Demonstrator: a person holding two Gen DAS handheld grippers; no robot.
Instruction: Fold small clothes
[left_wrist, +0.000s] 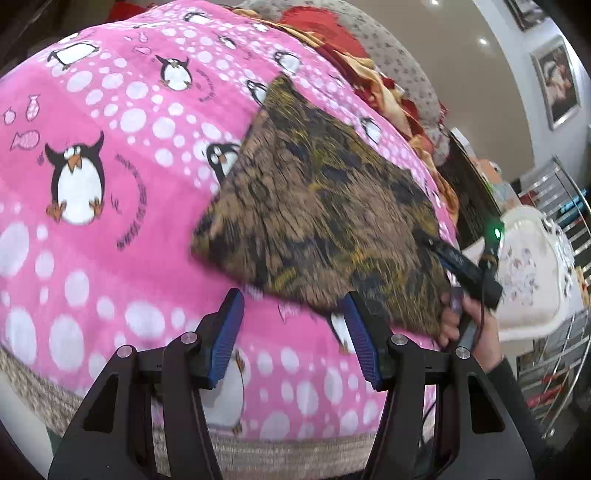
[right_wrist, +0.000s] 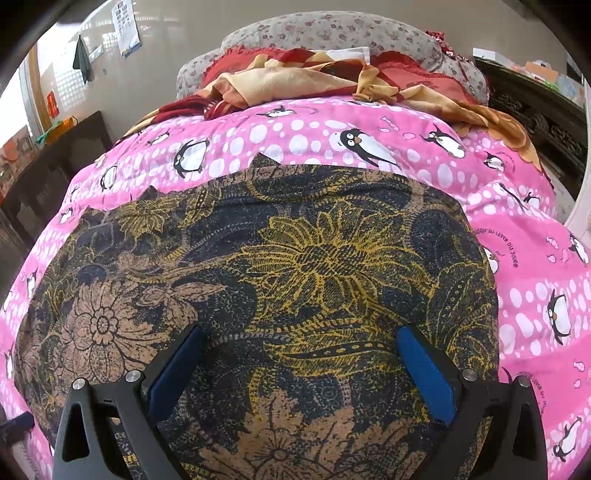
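Pink fleece blanket (left_wrist: 110, 229) with penguins covers the bed and serves as the landmark. Going left to right in the left wrist view: bare blanket, then the left gripper (left_wrist: 293, 336) with its blue pads standing apart and nothing between them, just short of the near edge of the brown and yellow patterned cloth (left_wrist: 317, 206), the small garment to be folded, which lies roughly flat on the blanket's middle-right part. At the cloth's right corner sits the right gripper (left_wrist: 463, 267), carried by a hand (left_wrist: 476, 332). In its own view the right gripper (right_wrist: 301, 373) has its fingers spread wide, low over the cloth (right_wrist: 258, 295), gripping nothing that I can see.

Risks, as I judge them: the left jaws could close on the blanket along with the cloth edge, since the two lie flush, and drag both. If the right side only presses and does not clamp, lifting the left edge could slide the whole cloth across the fleece and skew the fold. A crumpled red and tan sheet (right_wrist: 295, 74) lies at the blanket's far edge, well clear
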